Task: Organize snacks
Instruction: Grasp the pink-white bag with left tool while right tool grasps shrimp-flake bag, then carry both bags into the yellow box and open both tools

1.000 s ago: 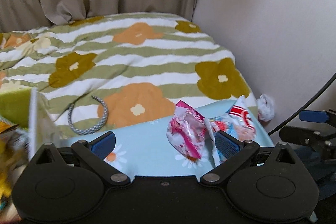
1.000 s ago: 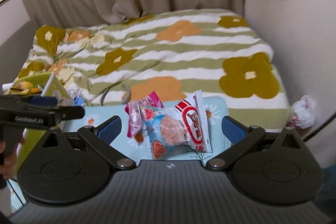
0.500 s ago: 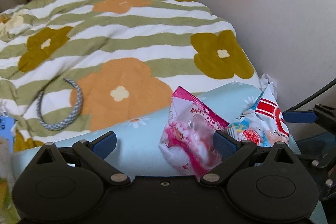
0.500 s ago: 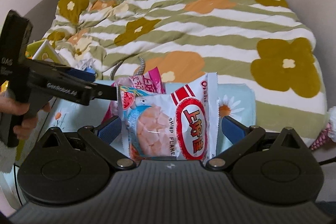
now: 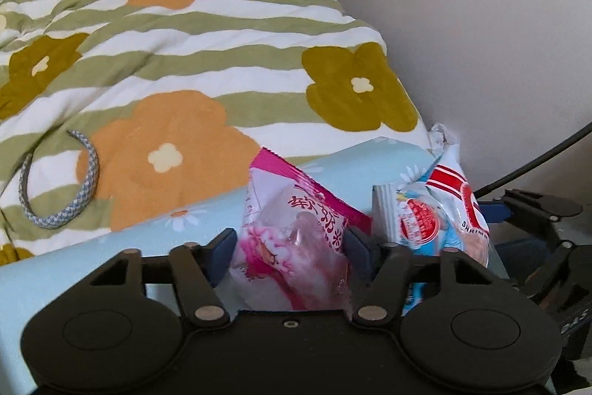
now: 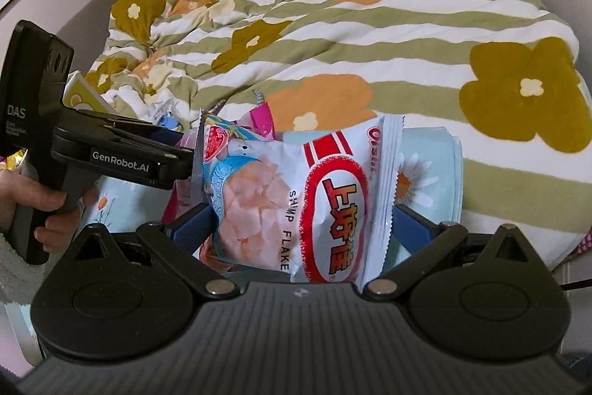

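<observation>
A pink-and-white snack bag (image 5: 292, 258) lies on a pale blue daisy cushion (image 5: 111, 258). My left gripper (image 5: 290, 245) straddles it, its jaws are closing, and both blue pads touch the bag's sides. Just to the right lies a white, red and blue shrimp flake bag (image 5: 436, 221). In the right wrist view that shrimp flake bag (image 6: 325, 195) sits between the wide-set pads of my right gripper (image 6: 301, 226), which is open. The left gripper (image 6: 185, 150), held by a hand (image 6: 48, 206), reaches in from the left onto the pink bag (image 6: 262, 121) behind.
A striped flower quilt (image 5: 207, 36) covers the bed beyond the cushion. A grey braided cord (image 5: 85, 180) lies on it at left. A wall (image 5: 481, 24) and a black cable (image 5: 536, 158) bound the right side. A green carton (image 6: 81, 95) stands at far left.
Both grippers have come down and closer to the bags. The left jaws have narrowed from wide open onto the pink bag. The right jaws keep their wide spread around the shrimp flake bag.
</observation>
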A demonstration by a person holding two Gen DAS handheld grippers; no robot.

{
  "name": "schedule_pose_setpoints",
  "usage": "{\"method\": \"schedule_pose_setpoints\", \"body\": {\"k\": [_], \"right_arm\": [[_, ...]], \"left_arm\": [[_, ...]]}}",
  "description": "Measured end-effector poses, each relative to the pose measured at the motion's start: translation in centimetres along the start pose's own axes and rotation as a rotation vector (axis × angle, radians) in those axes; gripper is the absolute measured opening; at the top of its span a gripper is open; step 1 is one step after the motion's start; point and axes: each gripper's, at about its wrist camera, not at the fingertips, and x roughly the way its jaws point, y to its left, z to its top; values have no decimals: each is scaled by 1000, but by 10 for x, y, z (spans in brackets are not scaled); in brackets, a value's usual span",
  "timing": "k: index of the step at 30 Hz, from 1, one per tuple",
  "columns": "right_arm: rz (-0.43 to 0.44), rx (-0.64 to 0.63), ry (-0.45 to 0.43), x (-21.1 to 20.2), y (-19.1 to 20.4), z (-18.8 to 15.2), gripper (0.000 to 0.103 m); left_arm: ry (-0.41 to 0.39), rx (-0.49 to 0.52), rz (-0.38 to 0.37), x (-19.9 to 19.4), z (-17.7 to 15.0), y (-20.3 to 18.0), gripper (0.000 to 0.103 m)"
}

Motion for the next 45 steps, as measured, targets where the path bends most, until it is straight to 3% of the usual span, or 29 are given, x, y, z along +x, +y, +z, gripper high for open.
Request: {"method": "schedule_pose_setpoints", "body": {"k": [4, 7, 17, 18, 21, 28, 37, 45], "right_arm": [[-19, -13, 45, 13, -2, -1, 103], [2, -13, 32, 14, -2, -3, 103], [-5, -60, -8, 7, 6, -1, 103], [7, -59, -8, 7, 7, -1, 96], [18, -55, -6, 6, 11, 0, 88], [11, -72, -31, -4, 28, -3, 84], [5, -80, -96, -45, 64, 5, 84], [43, -92, -158, -91, 126, 20, 84]], "left_arm": [[-1, 41, 45, -4, -5, -7, 52], [-5, 57, 84, -10, -12, -10, 50], [-28, -58, 132, -36, -38, -2, 45], [-31, -73, 132, -39, -41, 0, 45], [-43, -109, 135, -48, -48, 2, 44], [-97, -145, 144, -72, -62, 4, 43], [-262, -175, 145, -153, -73, -13, 43], [-422, -182, 190, -252, -95, -15, 43]]}}
